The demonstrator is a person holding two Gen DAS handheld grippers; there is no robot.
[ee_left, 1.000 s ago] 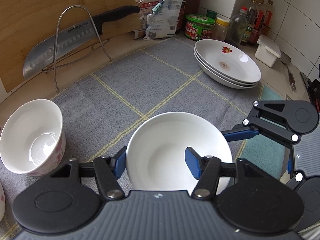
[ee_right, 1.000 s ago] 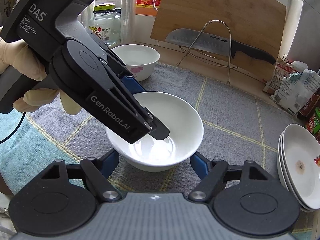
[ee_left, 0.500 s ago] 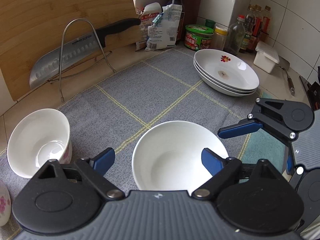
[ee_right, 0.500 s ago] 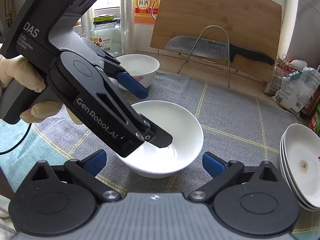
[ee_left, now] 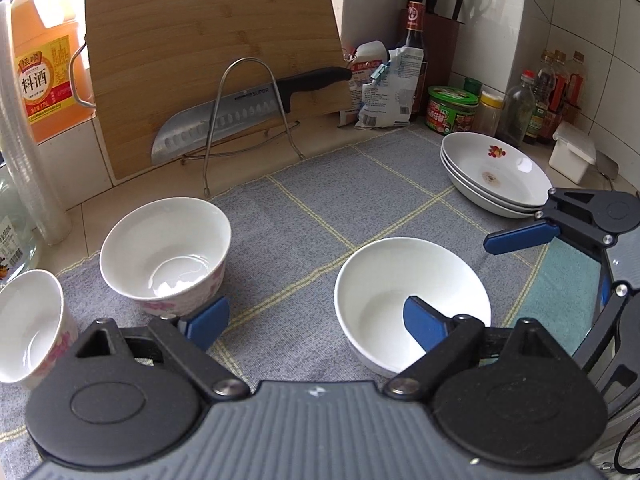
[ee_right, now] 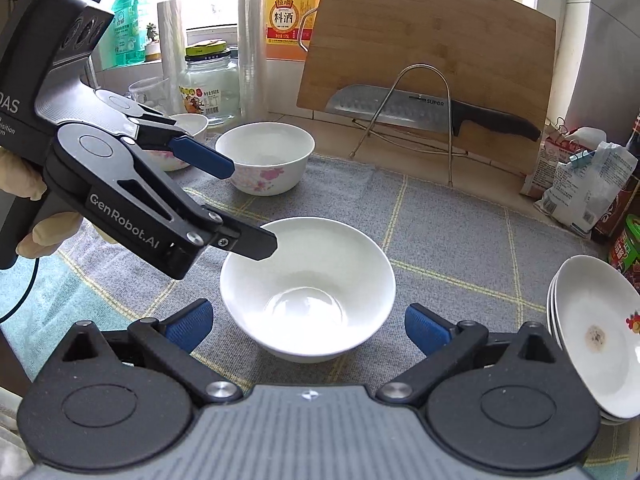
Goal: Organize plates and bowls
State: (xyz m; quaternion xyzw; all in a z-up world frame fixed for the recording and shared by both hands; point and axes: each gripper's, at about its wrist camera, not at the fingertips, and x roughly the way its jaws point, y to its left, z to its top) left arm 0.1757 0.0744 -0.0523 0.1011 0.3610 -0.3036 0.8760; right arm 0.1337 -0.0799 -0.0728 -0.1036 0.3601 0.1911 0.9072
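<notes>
A plain white bowl (ee_left: 412, 280) (ee_right: 308, 280) stands on the grey checked mat (ee_left: 320, 200). My left gripper (ee_left: 316, 325) (ee_right: 240, 204) is open; one finger hangs over the bowl's near rim, the other is outside it, and neither pad presses. My right gripper (ee_right: 308, 328) (ee_left: 520, 236) is open wide just short of the bowl, its blue pads (ee_right: 188, 326) clear of both sides. A pink-flowered bowl (ee_left: 166, 248) (ee_right: 266, 156) stands to the left, a second flowered bowl (ee_left: 28, 324) (ee_right: 180, 136) beyond it. A stack of three white plates (ee_left: 496, 172) (ee_right: 592, 332) sits at the right.
A bamboo cutting board (ee_left: 208, 60) leans on the back wall, with a cleaver (ee_left: 224, 120) on a wire rack (ee_right: 420, 112) before it. Sauce bottles, jars and bags (ee_left: 452, 108) crowd the back right corner. A glass jar (ee_right: 208, 84) and an oil jug (ee_right: 284, 16) stand at the back left.
My left gripper let go of the plain bowl's rim, opened, and swung up and to the left. My right gripper's jaws spread wider around the bowl, which stays on the mat.
</notes>
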